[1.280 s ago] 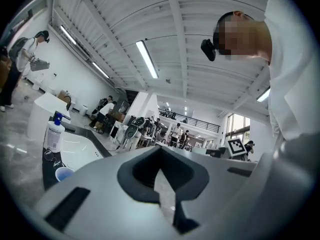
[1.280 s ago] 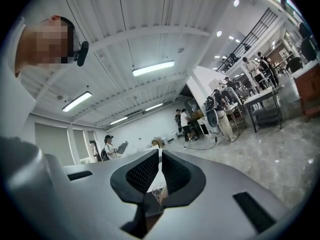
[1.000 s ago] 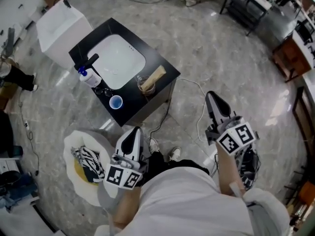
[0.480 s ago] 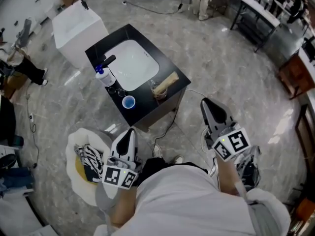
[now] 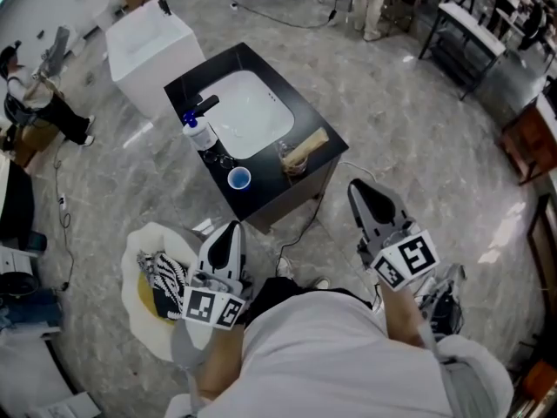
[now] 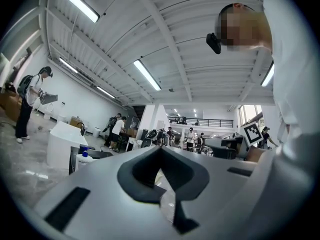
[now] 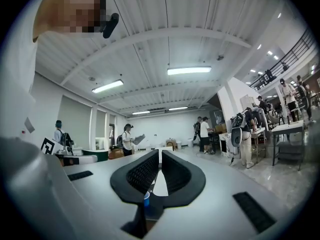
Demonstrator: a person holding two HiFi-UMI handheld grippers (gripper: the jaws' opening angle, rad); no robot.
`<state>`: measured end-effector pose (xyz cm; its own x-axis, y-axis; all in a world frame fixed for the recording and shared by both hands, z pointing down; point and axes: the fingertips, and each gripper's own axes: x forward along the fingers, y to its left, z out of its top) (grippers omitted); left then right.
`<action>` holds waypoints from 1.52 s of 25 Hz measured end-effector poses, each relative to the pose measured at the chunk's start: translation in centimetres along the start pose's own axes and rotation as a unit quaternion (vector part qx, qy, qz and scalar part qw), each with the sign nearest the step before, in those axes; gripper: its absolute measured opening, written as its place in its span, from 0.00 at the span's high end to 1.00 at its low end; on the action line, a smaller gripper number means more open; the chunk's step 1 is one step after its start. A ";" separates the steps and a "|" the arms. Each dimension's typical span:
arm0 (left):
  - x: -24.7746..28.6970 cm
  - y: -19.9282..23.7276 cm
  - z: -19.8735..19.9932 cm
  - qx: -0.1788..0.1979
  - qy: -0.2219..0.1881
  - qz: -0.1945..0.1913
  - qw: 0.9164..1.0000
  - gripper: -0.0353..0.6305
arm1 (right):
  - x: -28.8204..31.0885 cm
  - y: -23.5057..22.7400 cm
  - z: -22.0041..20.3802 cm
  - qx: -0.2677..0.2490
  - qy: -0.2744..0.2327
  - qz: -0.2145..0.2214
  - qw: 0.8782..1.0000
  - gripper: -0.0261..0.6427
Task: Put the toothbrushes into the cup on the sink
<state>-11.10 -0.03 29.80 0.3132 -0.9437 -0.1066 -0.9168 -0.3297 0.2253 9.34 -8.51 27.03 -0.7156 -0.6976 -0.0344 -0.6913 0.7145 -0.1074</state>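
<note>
A black sink cabinet (image 5: 309,129) with a white basin stands on the floor ahead of me. On its near edge sit a blue cup (image 5: 238,178), a white bottle with a blue cap (image 5: 198,131) and a glass (image 5: 294,161) with a tan oblong thing across it. I cannot pick out any toothbrushes. My left gripper (image 5: 231,227) and right gripper (image 5: 359,186) are held low near my body, short of the cabinet. Both are shut and hold nothing. The left gripper (image 6: 161,148) shows tips that meet. Below the right gripper's (image 7: 160,151) tips, the blue cup (image 7: 146,198) shows.
A white box (image 5: 152,46) stands behind the cabinet. A white and yellow bag with striped cloth (image 5: 161,286) lies on the floor to my left. A cable (image 5: 348,168) runs across the floor from the cabinet. Dark tables (image 5: 474,24) and several people are further off.
The cabinet has shifted to the right in the head view and looks a little nearer. Both grippers keep their place near my body and stay shut.
</note>
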 end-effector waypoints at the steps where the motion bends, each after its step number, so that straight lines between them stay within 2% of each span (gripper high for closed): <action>1: 0.1 0.1 -0.2 -0.001 0.002 0.001 1.000 0.94 | -0.1 -0.2 0.1 0.000 -0.002 -0.003 1.000 0.89; 12: 2.7 -1.2 -1.2 -0.020 0.014 -0.028 0.999 0.94 | -1.9 -2.6 0.0 -0.001 0.007 -0.042 0.999 0.89; 25: 2.8 1.5 -0.3 -0.024 -0.017 -0.005 1.000 0.94 | 2.1 -1.2 1.5 -0.025 -0.002 -0.005 1.000 0.89; 31: 3.8 1.6 -0.7 -0.026 -0.016 -0.013 0.999 0.94 | 2.8 -1.7 1.3 -0.028 0.003 -0.005 1.000 0.89; 38: 5.9 -0.4 -1.3 -0.028 -0.009 -0.047 0.998 0.94 | 2.5 -3.0 1.7 -0.026 0.000 -0.017 1.000 0.89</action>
